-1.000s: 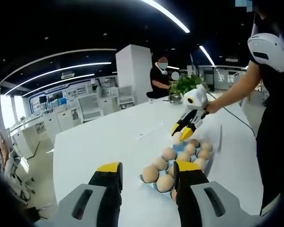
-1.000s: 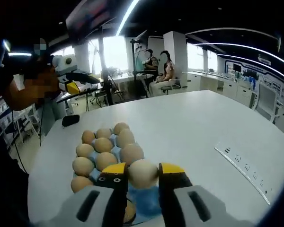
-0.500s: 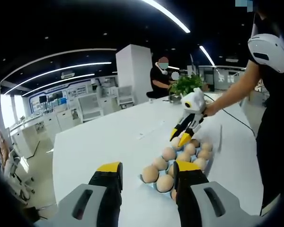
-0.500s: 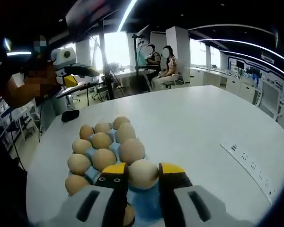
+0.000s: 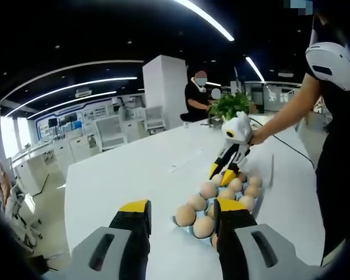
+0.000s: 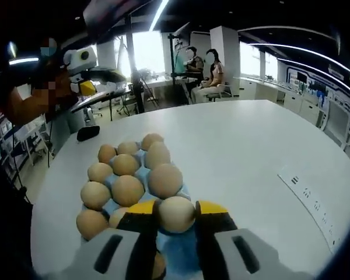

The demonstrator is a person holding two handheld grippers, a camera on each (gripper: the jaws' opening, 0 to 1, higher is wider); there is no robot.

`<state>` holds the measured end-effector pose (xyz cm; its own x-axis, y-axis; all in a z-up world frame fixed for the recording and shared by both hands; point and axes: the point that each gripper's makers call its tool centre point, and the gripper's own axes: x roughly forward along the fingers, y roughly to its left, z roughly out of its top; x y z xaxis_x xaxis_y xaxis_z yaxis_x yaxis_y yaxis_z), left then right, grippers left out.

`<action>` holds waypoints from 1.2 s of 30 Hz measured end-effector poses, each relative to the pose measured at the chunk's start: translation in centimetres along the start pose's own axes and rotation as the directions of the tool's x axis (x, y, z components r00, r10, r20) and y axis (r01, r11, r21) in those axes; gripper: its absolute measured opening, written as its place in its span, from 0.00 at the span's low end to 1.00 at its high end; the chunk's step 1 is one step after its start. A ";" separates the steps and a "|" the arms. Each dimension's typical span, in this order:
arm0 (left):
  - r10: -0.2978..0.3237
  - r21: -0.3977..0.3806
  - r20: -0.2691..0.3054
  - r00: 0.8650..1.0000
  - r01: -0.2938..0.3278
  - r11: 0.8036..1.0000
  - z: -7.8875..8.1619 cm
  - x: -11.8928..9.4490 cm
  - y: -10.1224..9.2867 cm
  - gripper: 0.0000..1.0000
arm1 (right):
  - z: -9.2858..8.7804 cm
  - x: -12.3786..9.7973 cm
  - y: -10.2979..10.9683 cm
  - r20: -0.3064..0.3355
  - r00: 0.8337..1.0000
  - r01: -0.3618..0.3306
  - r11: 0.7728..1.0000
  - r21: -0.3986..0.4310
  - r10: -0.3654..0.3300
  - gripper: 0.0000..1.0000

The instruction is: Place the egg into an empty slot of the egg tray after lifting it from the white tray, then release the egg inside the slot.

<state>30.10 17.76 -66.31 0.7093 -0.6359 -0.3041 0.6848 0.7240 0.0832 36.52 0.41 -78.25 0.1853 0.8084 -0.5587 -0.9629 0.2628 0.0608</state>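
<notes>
R gripper (image 6: 176,216) jaws clamped on egg (image 6: 176,213), low over near end of blue egg tray (image 6: 178,252), which sits toward one edge of the white table (image 6: 245,151). In the left gripper view the R gripper tips are down among the eggs at tray's far end. Lift done, looks like; egg at the slot, seating + release left. L gripper (image 5: 181,217) jaws apart, holding nothing, idle above table. White tray: can't spot it.
</notes>
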 end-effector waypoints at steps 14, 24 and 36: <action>-0.002 0.001 0.001 1.000 0.002 1.000 0.0 0.0 0.1 0.43 | 0.0 0.0 0.0 0.014 1.000 -0.005 1.000 -0.010 0.005 0.26; -0.001 0.006 0.002 1.000 0.001 1.000 0.3 0.1 0.0 0.43 | -0.2 -0.2 0.0 0.014 1.000 0.002 0.998 -0.058 -0.001 0.29; -0.001 0.008 0.006 1.000 0.001 1.000 0.5 0.1 0.0 0.43 | -1.0 -1.5 -0.2 0.018 0.999 0.031 0.999 -0.039 -0.030 0.30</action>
<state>30.20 17.56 -65.83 0.7095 -0.6383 -0.2988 0.6870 0.7210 0.0909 36.26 -1.44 -78.28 0.2181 0.8096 -0.5450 -0.9636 0.2672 0.0112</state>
